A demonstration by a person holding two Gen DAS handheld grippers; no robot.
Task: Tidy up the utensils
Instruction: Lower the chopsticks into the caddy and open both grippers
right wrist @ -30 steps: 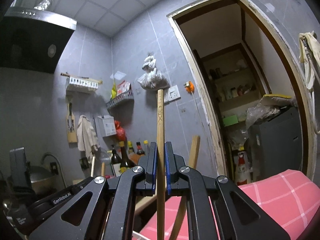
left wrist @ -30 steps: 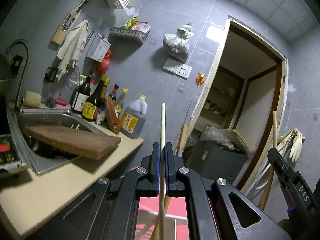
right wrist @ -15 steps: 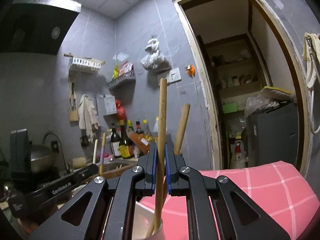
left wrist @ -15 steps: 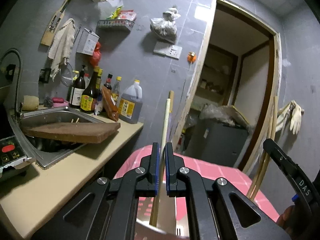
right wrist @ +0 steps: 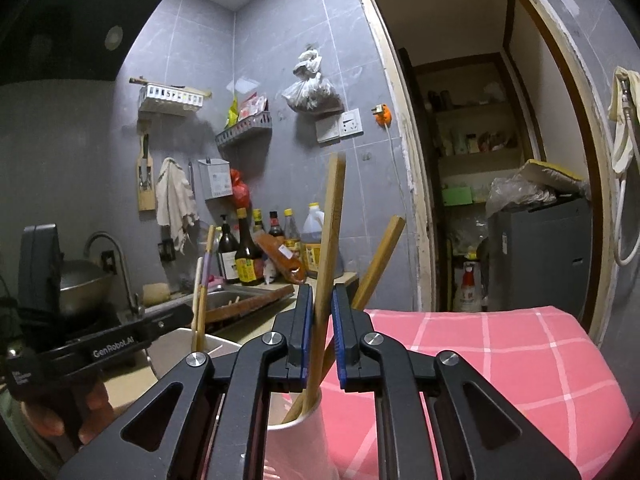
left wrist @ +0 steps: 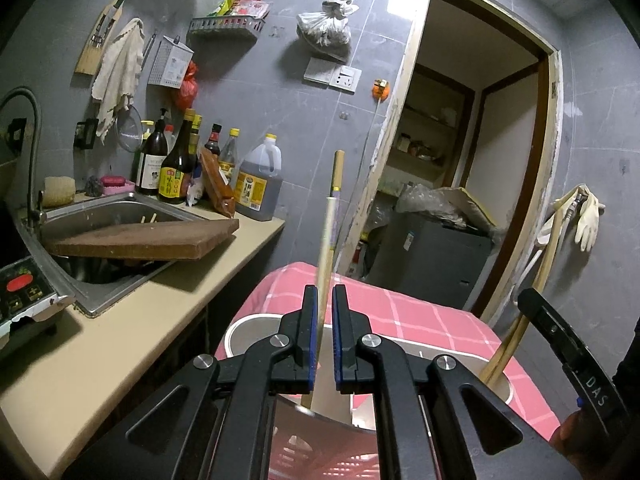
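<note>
Since a second ago we have opened both tongs narrowly; pale slender chopstick [left wrist: 329,236] and brown wooden chopstick [right wrist: 330,248] stand upright between the jaws, released.

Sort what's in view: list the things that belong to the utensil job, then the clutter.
Job: pale chopstick between left tool; brown chopstick between right tool; white holder.

Clutter: sauce bottles, chopping board, sink, hanging bag.

A table under a pink checked cloth [right wrist: 500,360] carries a white utensil holder [left wrist: 256,330]. Beside it, the beige countertop [left wrist: 132,332] bears the steel sink [left wrist: 100,216], sauce bottles [left wrist: 176,168] and a jug [left wrist: 260,180]
</note>
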